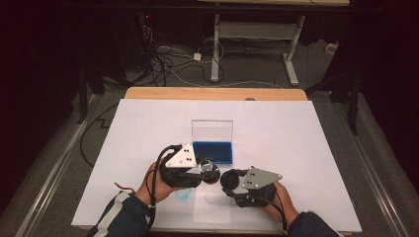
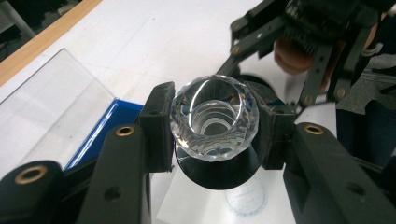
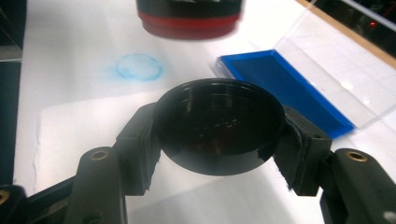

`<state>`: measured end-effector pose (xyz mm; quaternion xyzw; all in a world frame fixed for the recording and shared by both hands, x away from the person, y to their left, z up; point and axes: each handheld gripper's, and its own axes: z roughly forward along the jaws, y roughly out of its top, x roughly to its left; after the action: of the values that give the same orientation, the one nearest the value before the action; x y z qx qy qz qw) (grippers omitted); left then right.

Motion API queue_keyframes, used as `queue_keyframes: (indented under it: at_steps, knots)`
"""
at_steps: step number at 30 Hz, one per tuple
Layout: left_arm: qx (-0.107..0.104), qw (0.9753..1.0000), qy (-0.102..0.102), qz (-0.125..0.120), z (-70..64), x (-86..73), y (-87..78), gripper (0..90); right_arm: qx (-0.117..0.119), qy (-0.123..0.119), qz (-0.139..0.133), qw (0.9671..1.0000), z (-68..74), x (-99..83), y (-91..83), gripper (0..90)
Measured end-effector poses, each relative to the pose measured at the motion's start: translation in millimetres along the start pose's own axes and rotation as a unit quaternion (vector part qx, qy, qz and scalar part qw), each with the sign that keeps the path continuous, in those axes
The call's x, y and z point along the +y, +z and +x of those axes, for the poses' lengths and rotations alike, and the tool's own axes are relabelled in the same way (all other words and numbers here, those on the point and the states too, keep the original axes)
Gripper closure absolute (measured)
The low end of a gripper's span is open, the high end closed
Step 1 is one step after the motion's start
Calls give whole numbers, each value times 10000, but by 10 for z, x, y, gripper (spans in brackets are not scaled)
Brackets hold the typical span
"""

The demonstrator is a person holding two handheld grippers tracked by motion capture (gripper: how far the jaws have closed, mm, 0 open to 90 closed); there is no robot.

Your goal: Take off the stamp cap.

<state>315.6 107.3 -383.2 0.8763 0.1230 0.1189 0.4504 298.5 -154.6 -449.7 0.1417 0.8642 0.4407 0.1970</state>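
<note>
Crystal knob, high view: I see it as a small glint between the jaws of my left gripper, just in front of the blue case and above the white sheet on the table.
Right gripper, high view: it sits just beside the left one, nearly touching, and carries a black round piece.
Case, high view: its clear lid stands upright behind the blue tray, and I see nothing lying in the tray.
Left gripper view, grip: my left gripper is closed partway, both pads pressed on the crystal knob, which is faceted, clear and hollow at its middle.
Left gripper view, below: a dark disc shows under the knob (whether it is joined to the knob I cannot tell).
Left gripper view, background: the blue case lies to the left, the other gripper farther off.
Right gripper view, grip: my right gripper is clamped on a black cap, a shallow empty dish with its open side up.
Right gripper view, table: a blue ring stain marks the sheet; the case lies to the right, with nothing in the part I can see.
Progress, my judgement: both parts are picked up and held close together; bringing them together, or putting them in the case, is left.
</note>
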Motion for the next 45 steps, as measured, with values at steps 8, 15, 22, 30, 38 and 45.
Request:
queue_keyframes:
  at_steps: [8, 15, 22, 30, 38, 45]
  knots:
    - [172, 9998, -35, -15, 59, -58, -100, 543, -237, 37, 5, 9997, -104, -71, -195, 387]
    - [317, 9994, -107, -54, 119, -118, -186, 543, -430, 40, 18, 9991, -165, -95, -310, 387]
    - [424, 9989, -167, -86, 171, -161, -247, 543, -544, 95, 25, 9985, -218, -126, -396, 388]
    - [493, 9986, -204, -39, 211, -205, -251, 543, -664, 179, -2, 9976, -271, -166, -500, 388]
    - [518, 9984, -241, -59, 256, -215, -242, 543, -816, 347, 9, 9961, -355, -260, -619, 388]
    - [553, 9981, -251, -61, 265, -214, -232, 543, -994, 390, -4, 9943, -369, -321, -722, 387]
